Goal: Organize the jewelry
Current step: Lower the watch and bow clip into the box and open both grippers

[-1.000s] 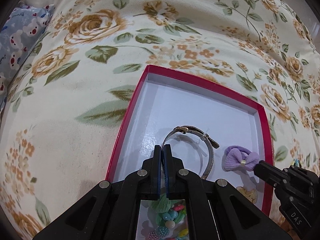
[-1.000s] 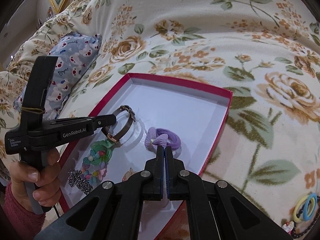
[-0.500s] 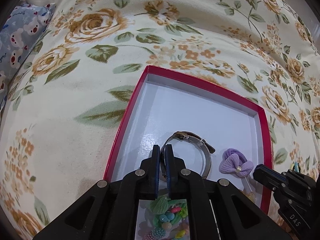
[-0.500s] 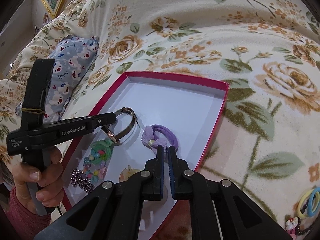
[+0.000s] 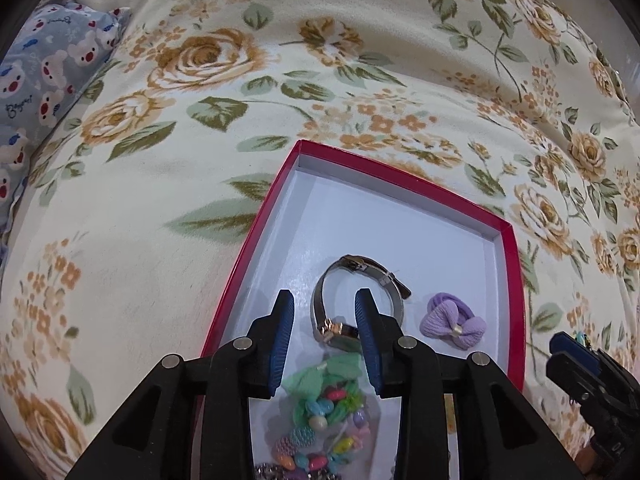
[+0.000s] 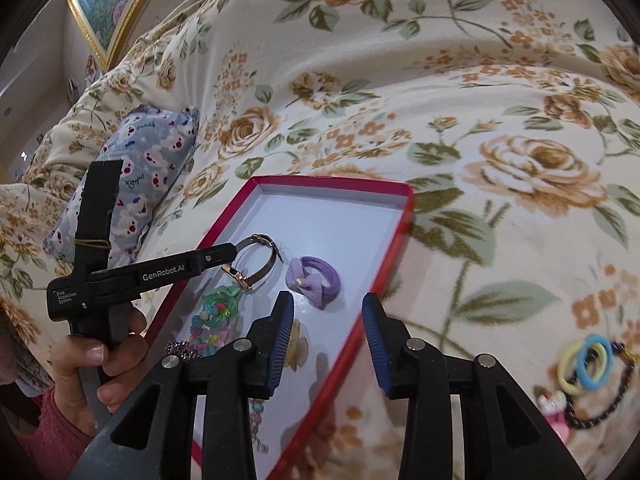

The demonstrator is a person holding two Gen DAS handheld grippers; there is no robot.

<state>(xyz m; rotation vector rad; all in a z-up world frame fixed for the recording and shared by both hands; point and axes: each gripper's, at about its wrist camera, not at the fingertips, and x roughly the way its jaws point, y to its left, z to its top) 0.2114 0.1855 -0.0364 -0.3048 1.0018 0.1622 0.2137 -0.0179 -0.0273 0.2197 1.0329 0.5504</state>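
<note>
While the left gripper (image 5: 325, 334) has just been opening, released, a metal-banded watch (image 5: 356, 300) lies between its ribbed blue pads in the red-rimmed box (image 5: 516, 280), lower centre; the right gripper (image 6: 327, 334), likewise parted, hovers below the ribbed purple bow tie (image 6: 316, 280).

Both tongs, left (image 5: 325, 336) and right (image 6: 328, 340), have just opened, releasing watch (image 5: 352, 300) and scrunchie (image 6: 316, 280).

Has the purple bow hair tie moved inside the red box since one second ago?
Cannot tell: purple bow hair tie lies about equally near the watch, though both cameras moved.
</note>
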